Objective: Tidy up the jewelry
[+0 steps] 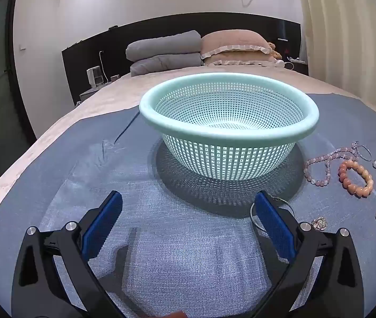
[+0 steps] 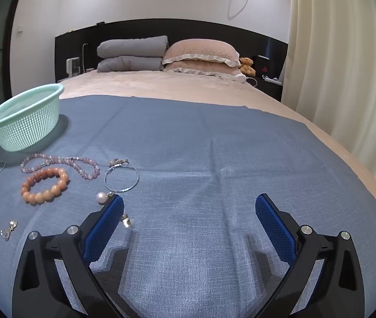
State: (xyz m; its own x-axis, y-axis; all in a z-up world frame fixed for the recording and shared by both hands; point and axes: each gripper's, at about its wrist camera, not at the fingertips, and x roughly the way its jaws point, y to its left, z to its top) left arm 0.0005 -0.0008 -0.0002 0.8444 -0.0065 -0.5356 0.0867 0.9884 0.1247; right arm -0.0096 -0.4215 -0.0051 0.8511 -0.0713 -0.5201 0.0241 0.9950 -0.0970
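left gripper [image 1: 188, 206] jaws wide, holding nothing, facing the mint-green perforated plastic basket [image 1: 227, 132] | right gripper [image 2: 189, 209] jaws wide, holding nothing | orange bead bracelet [image 2: 45, 185], pink bead strand [image 2: 60, 164], thin silver bangle [image 2: 121, 179], pearl earring [image 2: 100, 198] lie right of basket on blue cloth [image 2: 201, 145] | risk: thin bangle slips from the pads; small earrings may fall through basket holes

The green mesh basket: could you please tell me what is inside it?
No jewelry shows inside the green mesh basket; only its perforated wall and part of the floor are visible. The near rim hides the front of the floor.
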